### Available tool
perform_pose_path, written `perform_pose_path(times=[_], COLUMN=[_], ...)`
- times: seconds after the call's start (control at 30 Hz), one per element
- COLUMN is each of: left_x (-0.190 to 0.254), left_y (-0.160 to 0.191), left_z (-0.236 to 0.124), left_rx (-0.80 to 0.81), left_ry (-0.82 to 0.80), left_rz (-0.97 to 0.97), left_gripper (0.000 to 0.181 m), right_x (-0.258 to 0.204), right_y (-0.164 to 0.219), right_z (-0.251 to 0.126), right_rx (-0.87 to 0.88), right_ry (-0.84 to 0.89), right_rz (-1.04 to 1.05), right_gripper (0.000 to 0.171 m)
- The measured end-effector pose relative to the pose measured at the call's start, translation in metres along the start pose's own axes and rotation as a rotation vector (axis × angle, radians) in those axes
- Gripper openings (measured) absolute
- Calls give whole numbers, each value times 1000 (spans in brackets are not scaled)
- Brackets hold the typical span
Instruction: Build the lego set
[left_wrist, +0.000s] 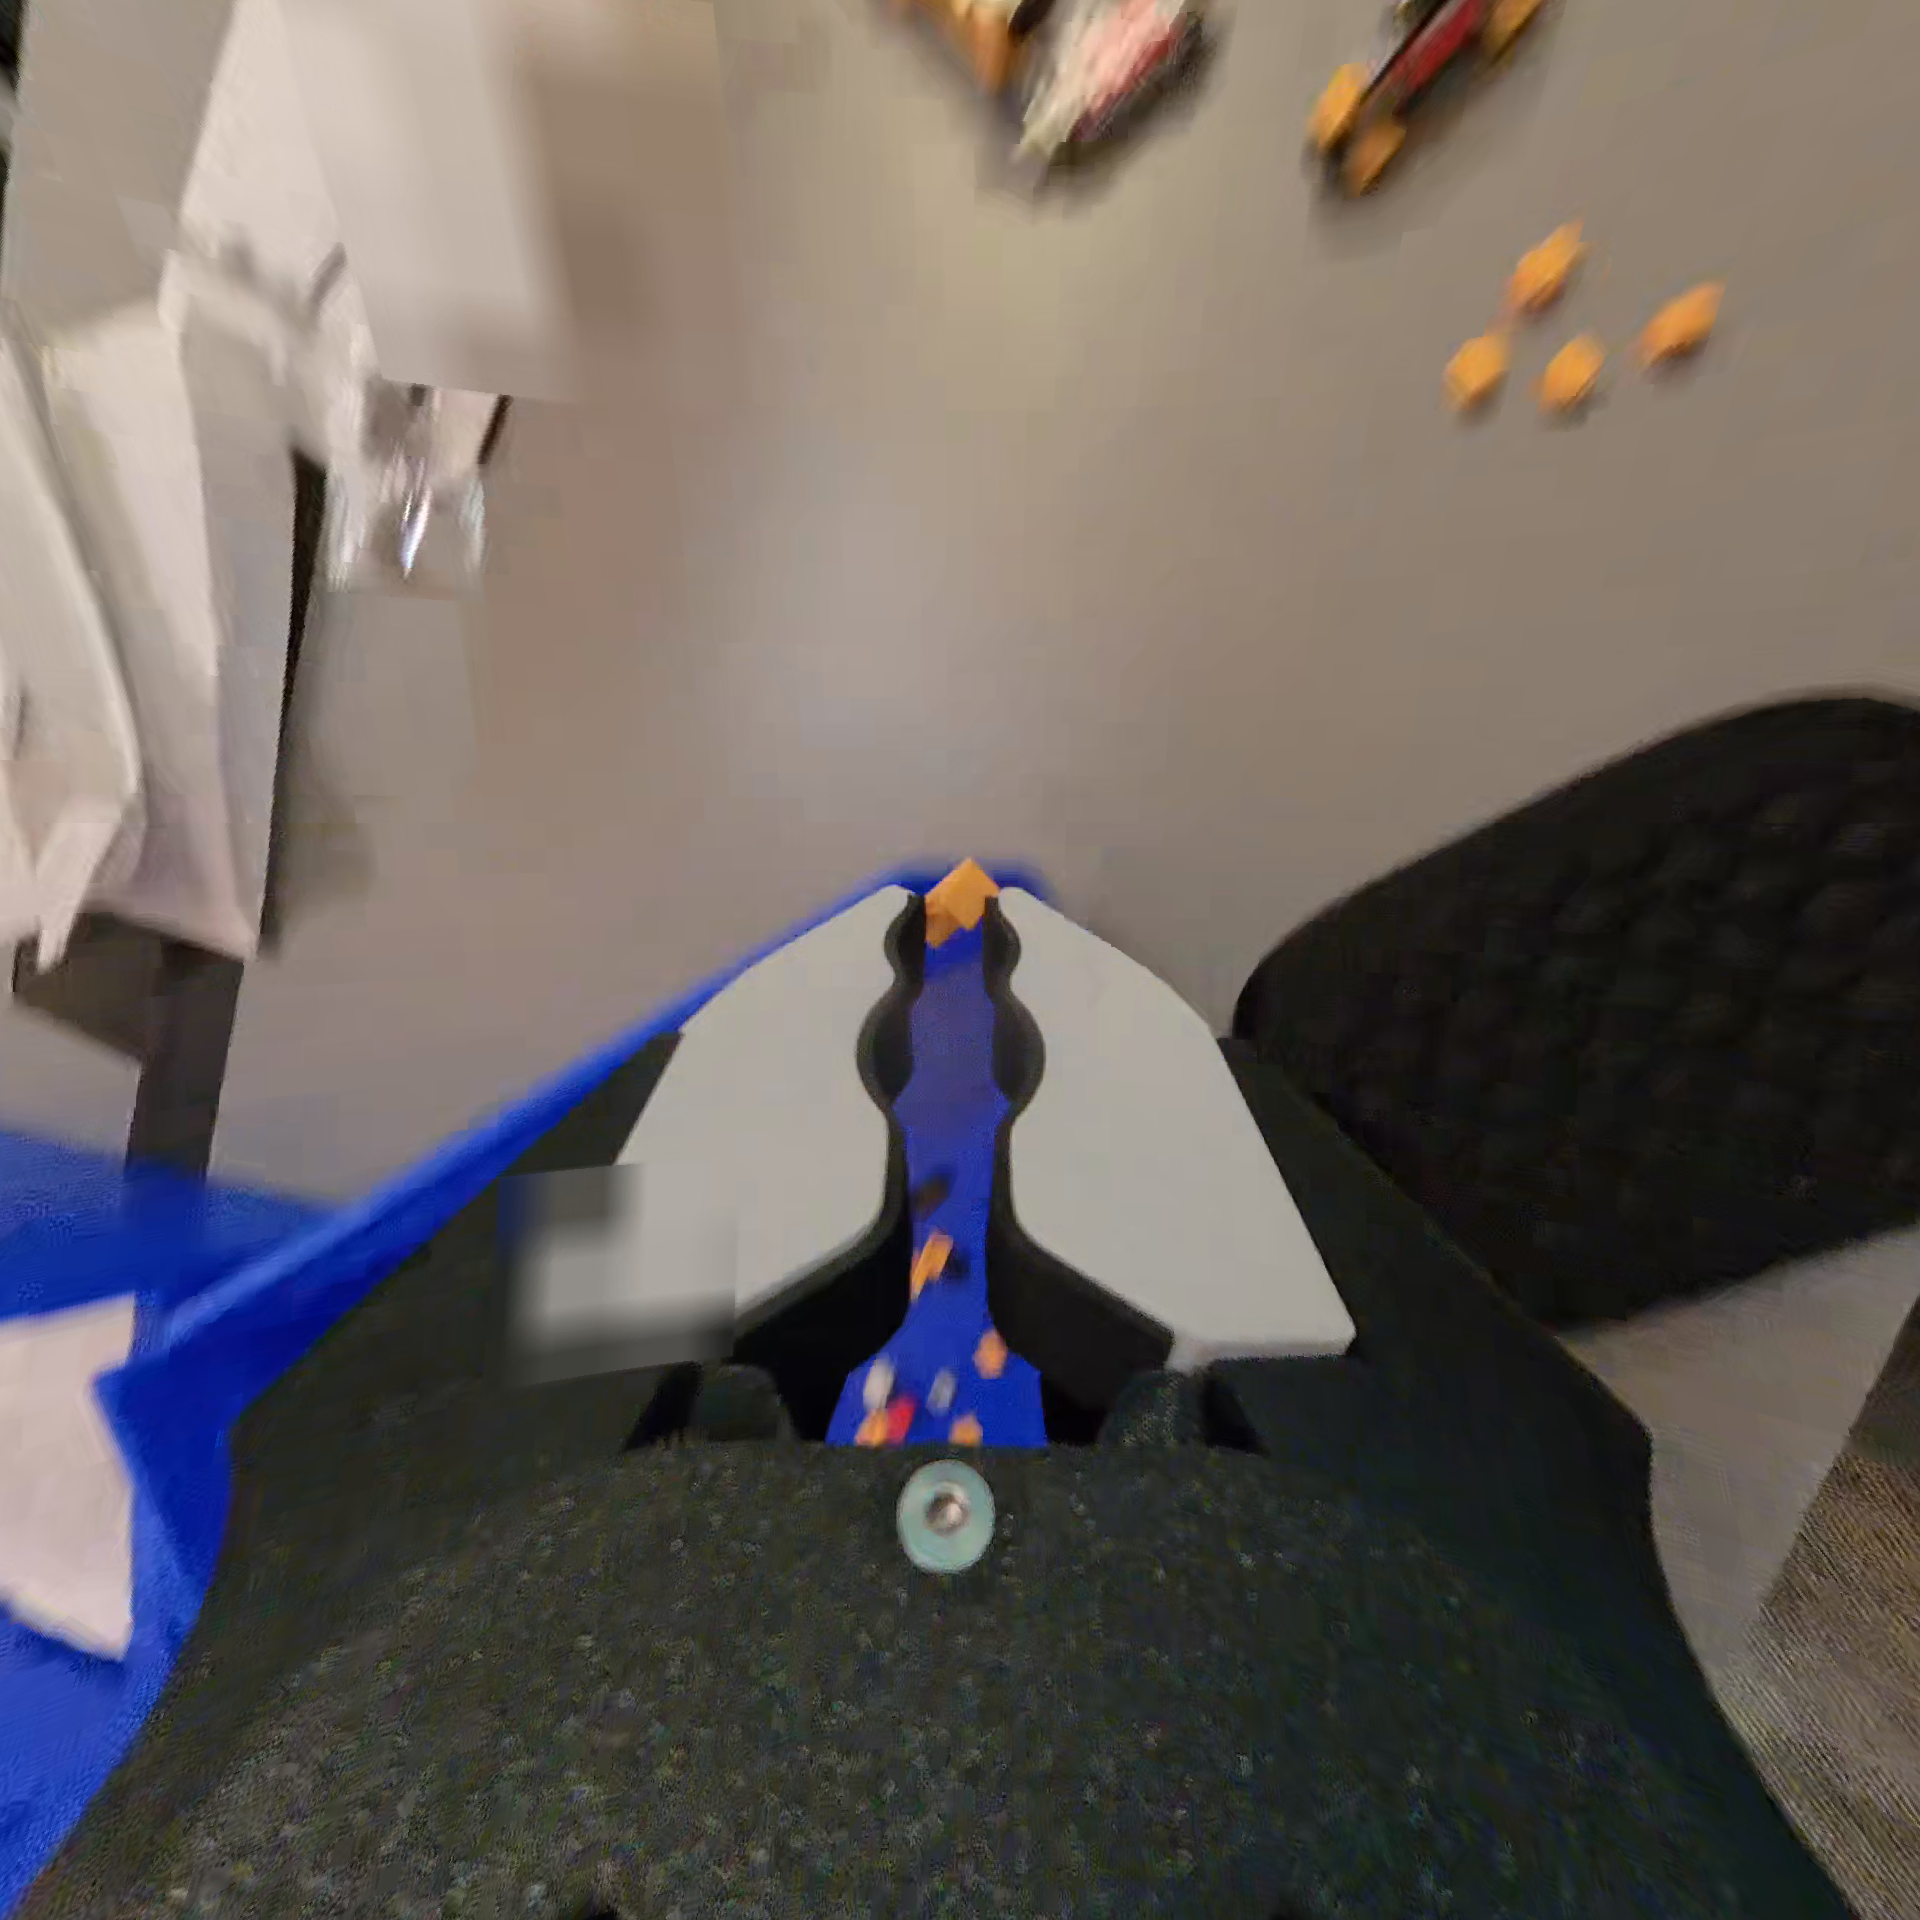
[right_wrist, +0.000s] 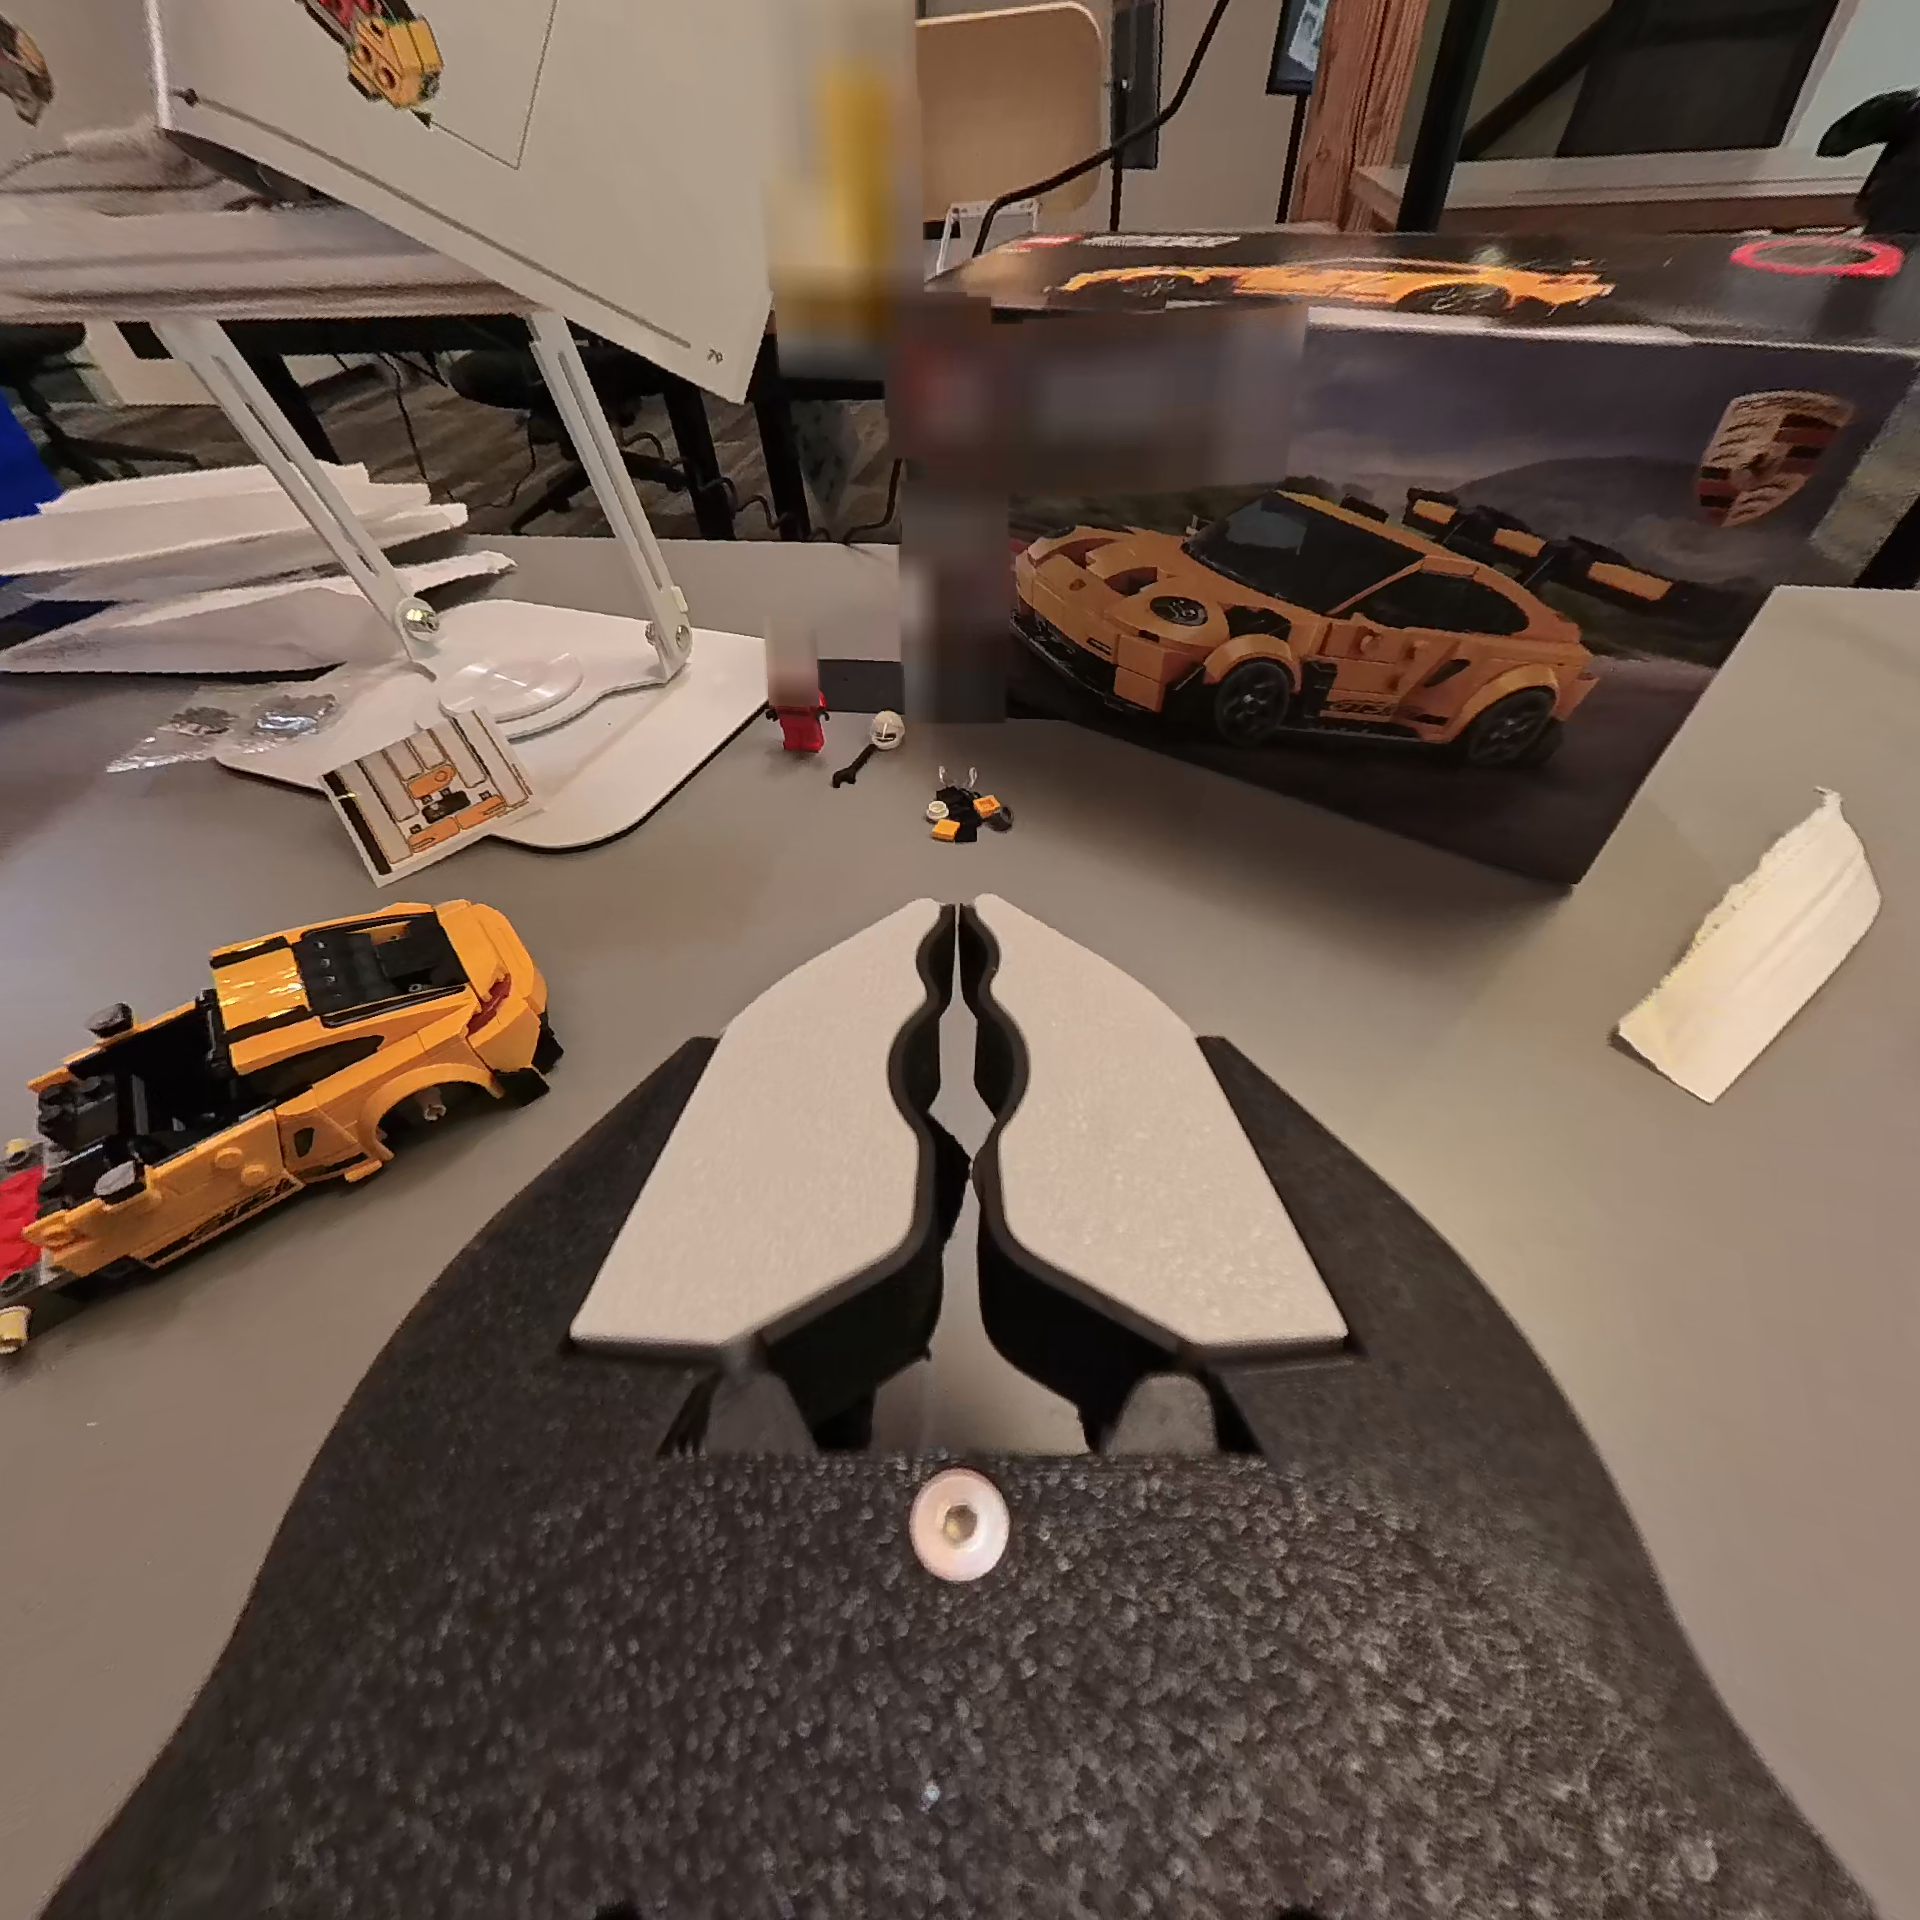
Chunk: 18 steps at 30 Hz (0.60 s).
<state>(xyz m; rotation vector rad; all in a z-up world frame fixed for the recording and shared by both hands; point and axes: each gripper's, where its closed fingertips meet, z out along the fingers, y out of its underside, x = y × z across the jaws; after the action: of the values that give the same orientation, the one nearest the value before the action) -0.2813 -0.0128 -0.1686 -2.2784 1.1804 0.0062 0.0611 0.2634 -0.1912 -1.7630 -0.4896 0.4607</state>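
In the left wrist view my left gripper (left_wrist: 958, 906) is shut on a small orange lego piece (left_wrist: 960, 902) pinched at the fingertips, above a blue tray (left_wrist: 343, 1205) that holds several small loose pieces. Several orange pieces (left_wrist: 1579, 332) lie on the grey table at the upper right, and the partly built orange car (left_wrist: 1403, 88) shows blurred at the top. In the right wrist view my right gripper (right_wrist: 957, 910) is shut with nothing between its pads, above the table. The orange and black lego car (right_wrist: 281, 1060) lies to its left. A small pile of loose pieces (right_wrist: 966, 810) lies ahead.
The lego box (right_wrist: 1403, 582) stands at the back right. A white stand (right_wrist: 582, 665) holds the instruction booklet (right_wrist: 520, 135) at the back left, with a sticker sheet (right_wrist: 431, 800), a red minifigure (right_wrist: 798, 717) and a black wrench (right_wrist: 854, 767) nearby. A white wedge (right_wrist: 1756, 956) lies right. A black chair back (left_wrist: 1621, 997) is close. Across from one pair of fingers to the other is roughly 45 cm.
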Motion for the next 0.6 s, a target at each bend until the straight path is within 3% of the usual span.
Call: perform_pose_path(times=[0.1, 0.27, 0.4, 0.6], left_x=[41, 76, 85, 92], left_y=[-42, -78, -88, -87], left_z=[45, 108, 123, 125], left_rx=[56, 103, 135, 178], left_ry=[54, 65, 76, 148], left_rz=[8, -53, -112, -190], left_gripper=[10, 10, 12, 31], right_x=[1, 1, 1, 1], right_y=[-2, -3, -1, 1], right_z=[-2, -3, -2, 0], right_rx=[11, 15, 7, -4], right_ry=[-2, -4, -5, 1], right_rz=[9, 16, 13, 8], right_gripper=[0, 0, 0, 0])
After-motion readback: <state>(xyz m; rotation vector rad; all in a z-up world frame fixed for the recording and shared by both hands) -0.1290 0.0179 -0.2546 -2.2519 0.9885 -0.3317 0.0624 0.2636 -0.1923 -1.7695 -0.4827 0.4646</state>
